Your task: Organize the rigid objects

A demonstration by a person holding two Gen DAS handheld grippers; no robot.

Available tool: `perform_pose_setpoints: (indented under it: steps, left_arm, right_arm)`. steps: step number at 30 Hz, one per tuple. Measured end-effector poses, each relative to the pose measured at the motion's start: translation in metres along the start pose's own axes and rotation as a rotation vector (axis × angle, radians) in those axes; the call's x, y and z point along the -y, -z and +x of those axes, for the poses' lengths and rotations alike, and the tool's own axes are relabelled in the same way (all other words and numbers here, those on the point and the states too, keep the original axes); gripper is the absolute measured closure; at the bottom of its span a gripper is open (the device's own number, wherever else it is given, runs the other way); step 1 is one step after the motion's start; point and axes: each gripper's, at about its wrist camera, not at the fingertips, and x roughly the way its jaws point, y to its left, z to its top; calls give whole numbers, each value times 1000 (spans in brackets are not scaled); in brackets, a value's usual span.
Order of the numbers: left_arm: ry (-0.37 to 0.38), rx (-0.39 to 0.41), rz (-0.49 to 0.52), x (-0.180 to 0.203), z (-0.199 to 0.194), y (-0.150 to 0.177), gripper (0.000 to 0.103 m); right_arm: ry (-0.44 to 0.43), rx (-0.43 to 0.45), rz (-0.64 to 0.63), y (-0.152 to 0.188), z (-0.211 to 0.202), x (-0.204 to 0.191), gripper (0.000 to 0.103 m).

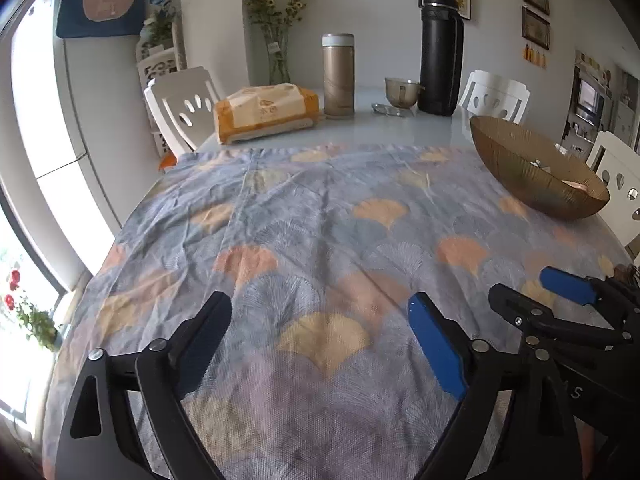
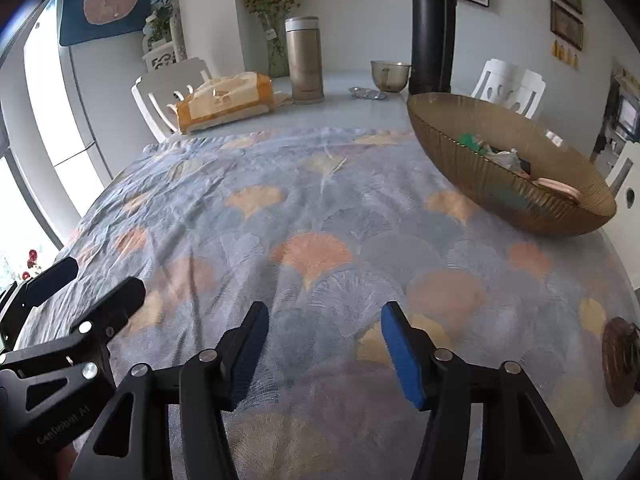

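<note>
- Left gripper (image 1: 320,344): jaws wide apart, empty, over the cloth (image 1: 320,216).
- Right gripper (image 2: 325,344): jaws apart, empty.
- Bowl (image 2: 472,160) ahead-right of both, long axis running away rightward; holds small items (image 2: 500,156).
- Brown disc (image 2: 620,360) right of the right gripper, the nearer one.

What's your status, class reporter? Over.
Left gripper and right gripper open, empty. Bowl already holds items. Cloth ahead bare.
</note>
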Motion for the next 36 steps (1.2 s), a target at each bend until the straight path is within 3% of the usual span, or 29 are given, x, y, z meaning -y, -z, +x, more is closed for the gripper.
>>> perform_pose_setpoints:
  steps: [5,31,36]
  left_arm:
    - [2,-16,-11,-3,3,0,6]
    - [3,-54,0,-1,7,1,5]
    - [4,-57,-1,-1,8,1,5]
  right_arm:
    - [-7,-31,31,0,5,6,39]
    - [8,-58,25,0,12,2,39]
    - [7,-63,31,0,13,4,34]
